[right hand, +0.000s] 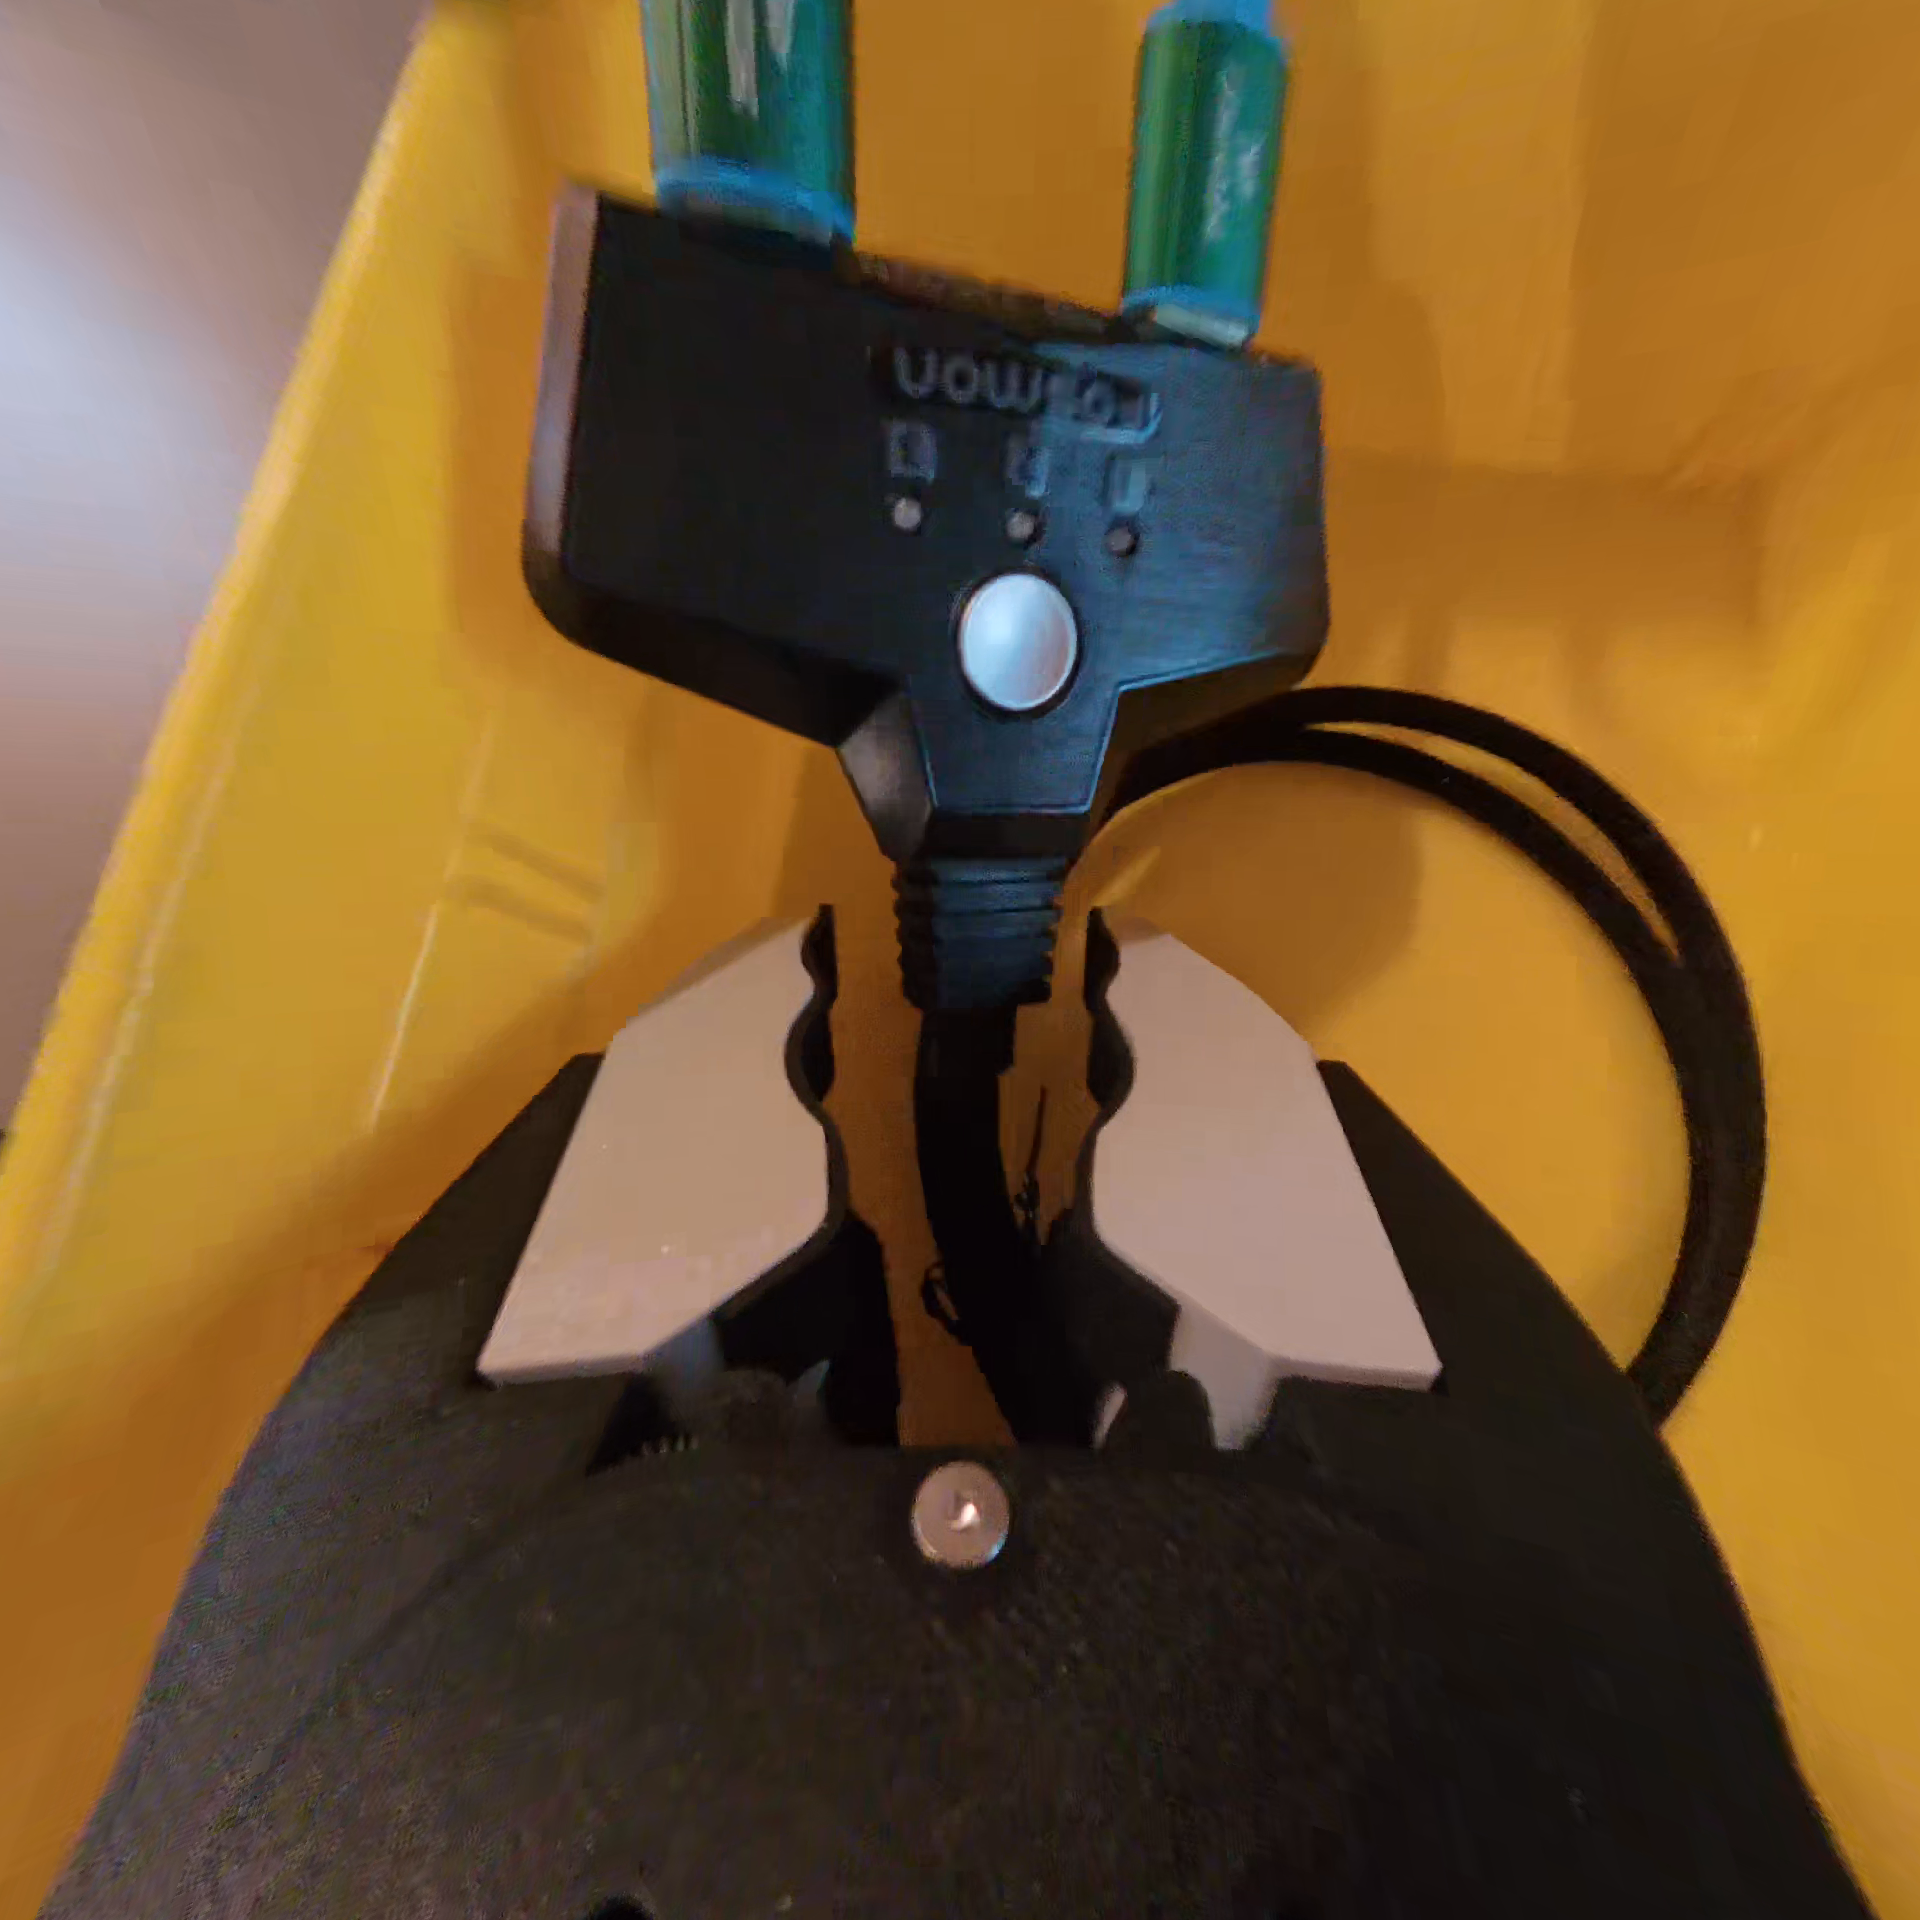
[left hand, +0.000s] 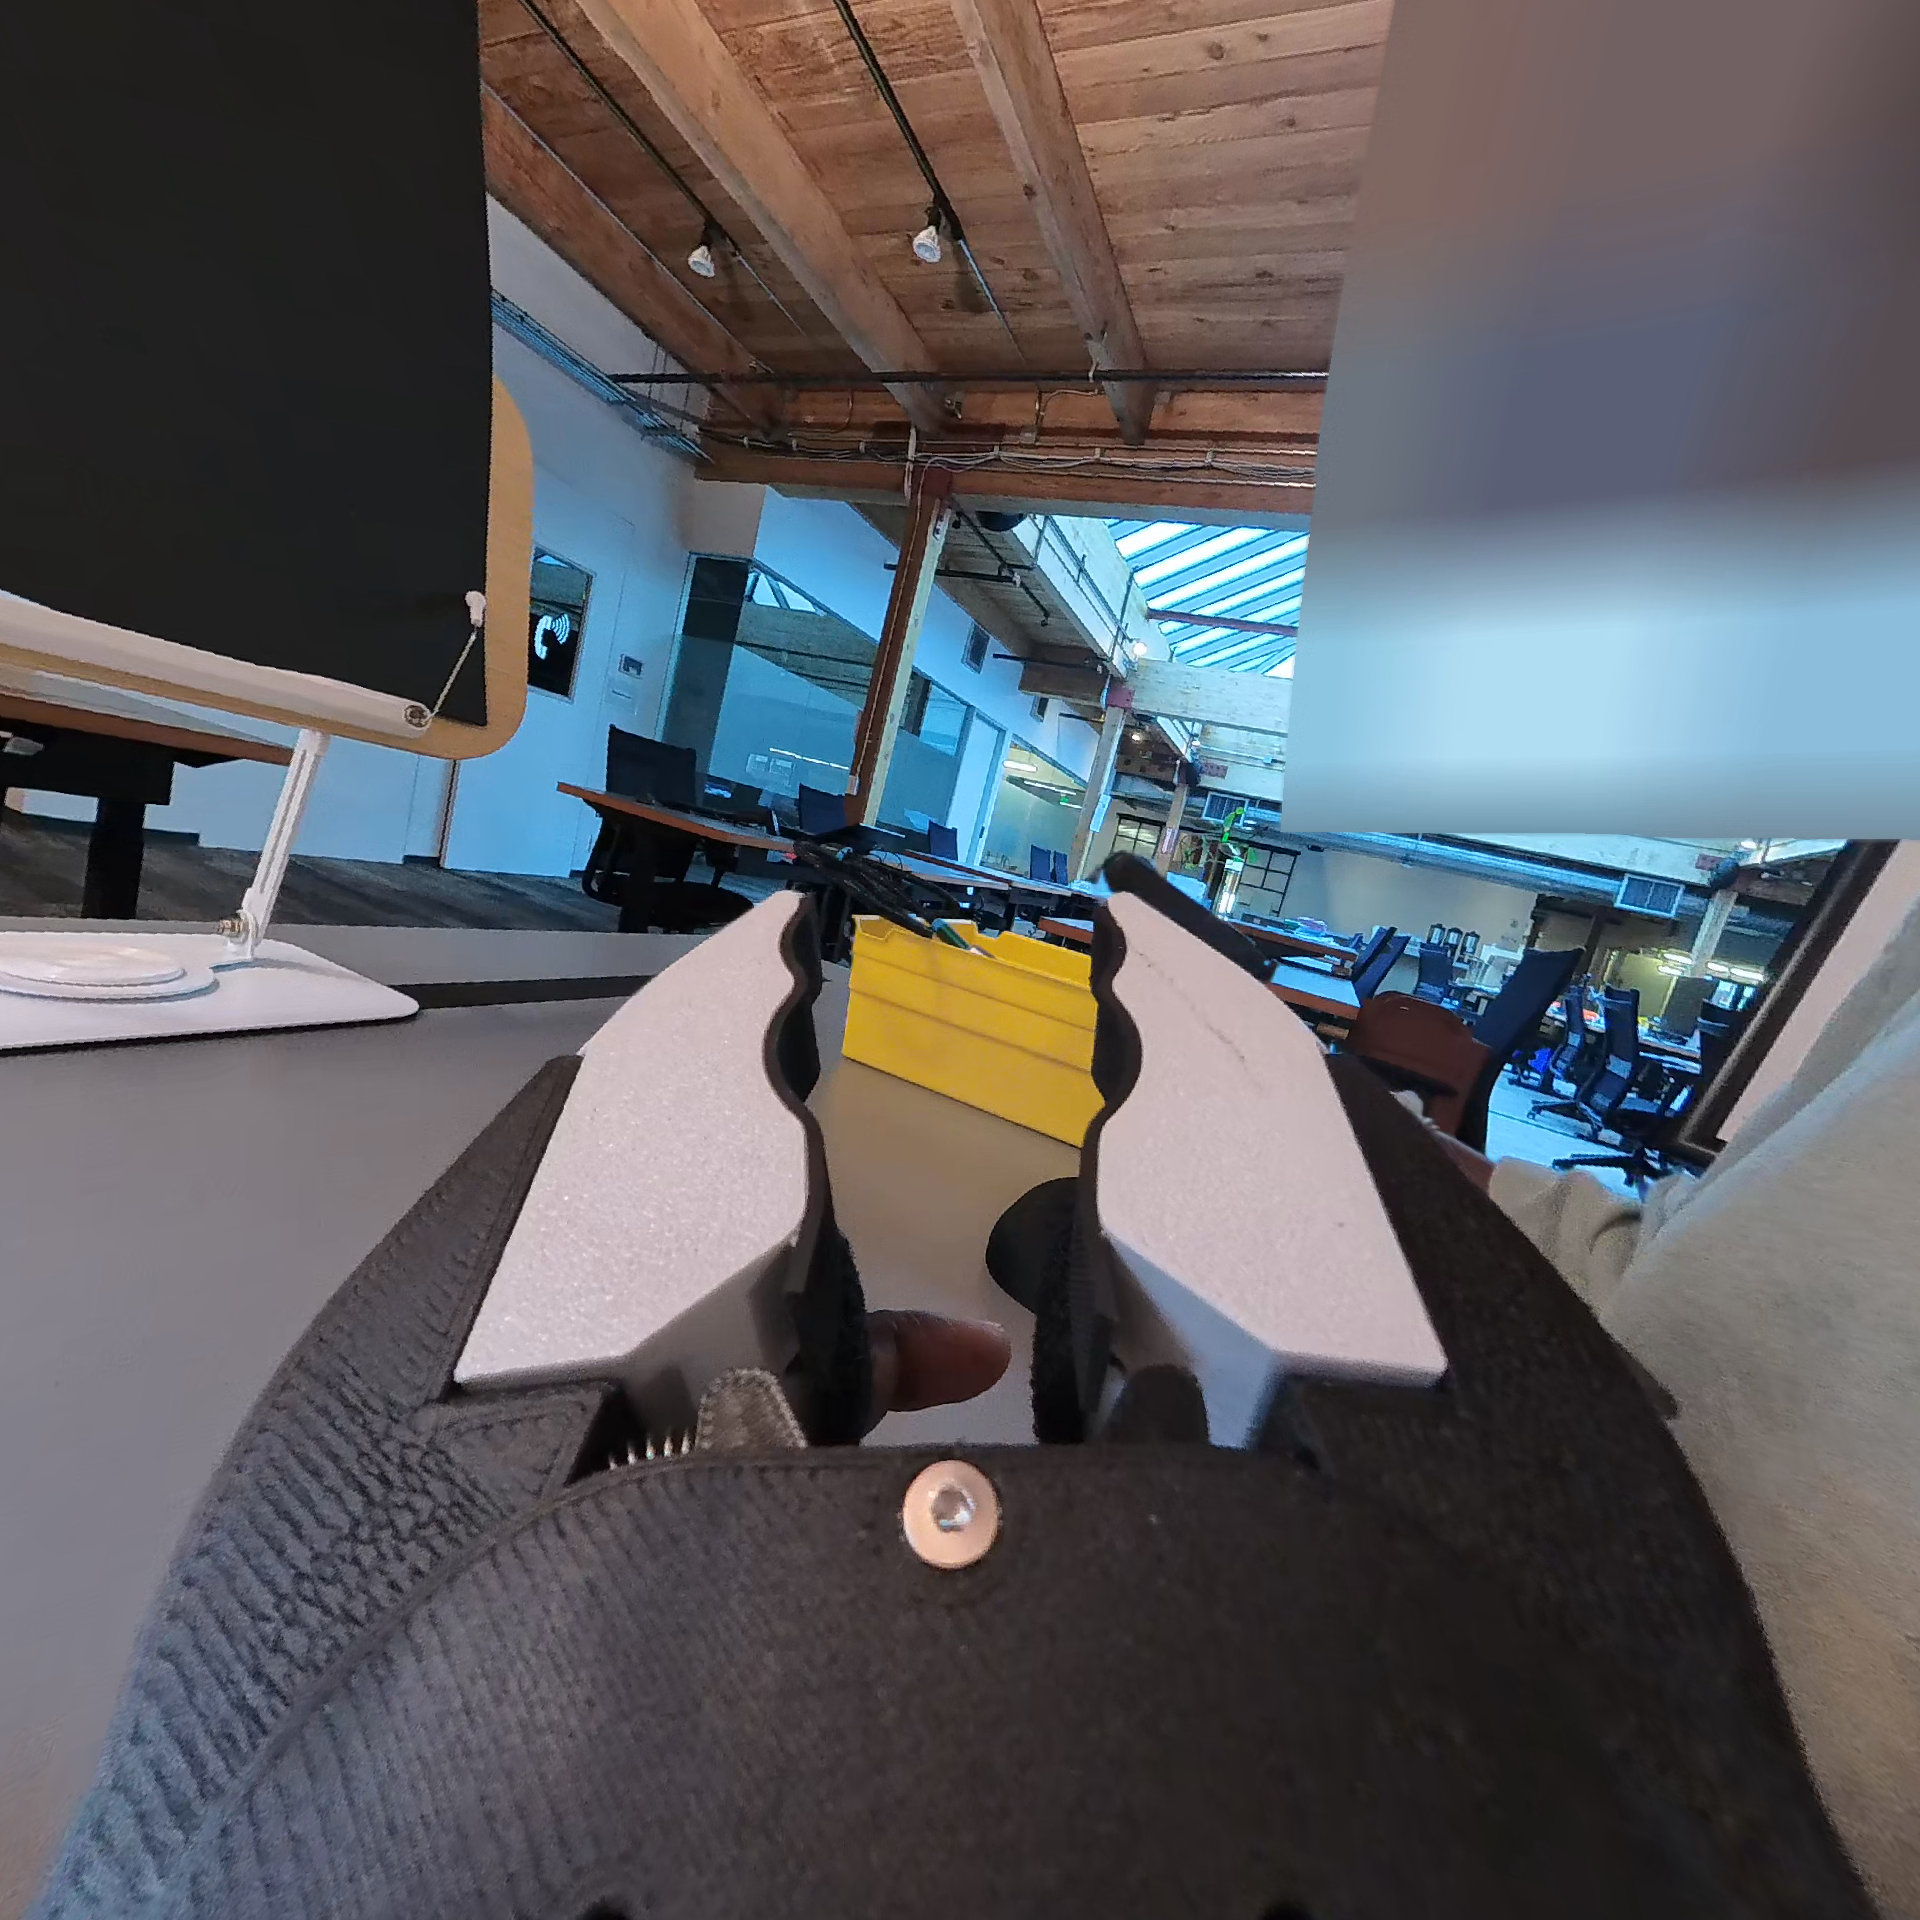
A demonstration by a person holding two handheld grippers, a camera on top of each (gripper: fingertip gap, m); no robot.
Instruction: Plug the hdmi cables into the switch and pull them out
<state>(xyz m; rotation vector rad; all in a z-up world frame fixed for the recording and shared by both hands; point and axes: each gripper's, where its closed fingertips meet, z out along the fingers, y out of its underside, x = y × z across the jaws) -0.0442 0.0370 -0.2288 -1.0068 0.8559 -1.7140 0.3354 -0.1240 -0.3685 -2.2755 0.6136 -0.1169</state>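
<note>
In the right wrist view the black HDMI switch (right hand: 925, 540) lies inside the yellow bin (right hand: 312, 831), its silver button (right hand: 1018, 644) facing up. Two green HDMI plugs (right hand: 758, 114) (right hand: 1205, 177) sit in its far edge. My right gripper (right hand: 961, 935) is open, its jaws either side of the switch's black cable (right hand: 977, 1122) just behind the strain relief, with a gap on the left. In the left wrist view my left gripper (left hand: 956, 914) is open and empty, low over the grey table (left hand: 260, 1195), pointing at the yellow bin (left hand: 966, 1018) a short way ahead.
A loop of black cable (right hand: 1662, 987) lies in the bin to the right of the switch. Black cables (left hand: 873, 883) stick out above the bin. A white stand (left hand: 156, 977) holding a black panel (left hand: 239, 312) is at the left. A person's sleeve (left hand: 1766, 1351) is at the right. Spacing between my two grippers at the tips: around 45 cm.
</note>
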